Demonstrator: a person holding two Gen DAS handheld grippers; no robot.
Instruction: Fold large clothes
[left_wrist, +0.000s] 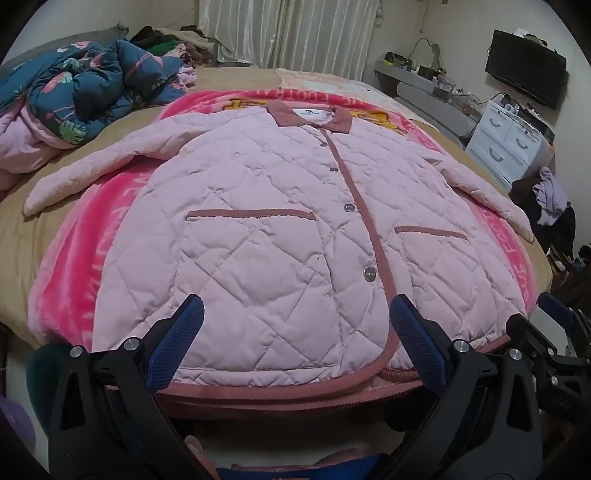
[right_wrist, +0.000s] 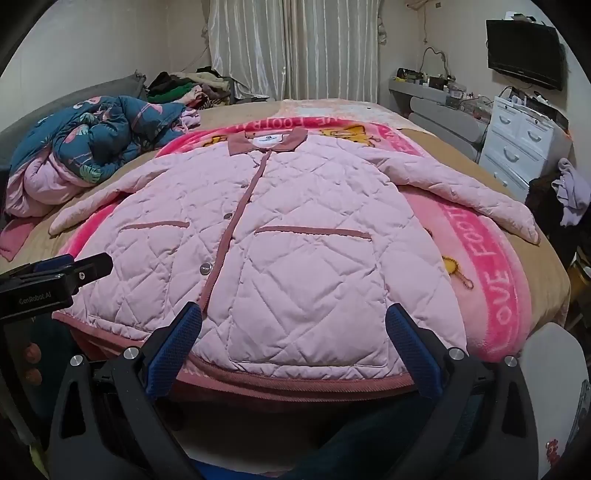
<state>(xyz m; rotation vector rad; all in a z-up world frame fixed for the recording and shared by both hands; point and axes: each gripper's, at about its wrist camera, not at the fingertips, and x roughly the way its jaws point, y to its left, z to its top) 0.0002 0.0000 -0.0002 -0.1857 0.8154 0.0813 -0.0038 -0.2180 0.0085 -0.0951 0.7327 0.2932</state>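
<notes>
A pale pink quilted jacket (left_wrist: 266, 221) lies flat, front up and buttoned, on a bright pink blanket (left_wrist: 74, 280) on the bed. Its dark pink collar is far from me, its hem nearest, and both sleeves spread outward. My left gripper (left_wrist: 295, 317) is open and empty, hovering over the hem left of the button strip. My right gripper (right_wrist: 293, 321) is open and empty over the hem of the jacket (right_wrist: 295, 229), below the right pocket. The left gripper also shows at the left edge of the right wrist view (right_wrist: 74, 269). The blanket shows there too (right_wrist: 491, 280).
A crumpled blue flamingo-print duvet (left_wrist: 81, 92) lies at the bed's far left, with a heap of clothes (left_wrist: 173, 44) behind it. White drawers (left_wrist: 509, 140), a shelf and a wall TV (left_wrist: 524, 74) stand to the right. Curtains hang at the back.
</notes>
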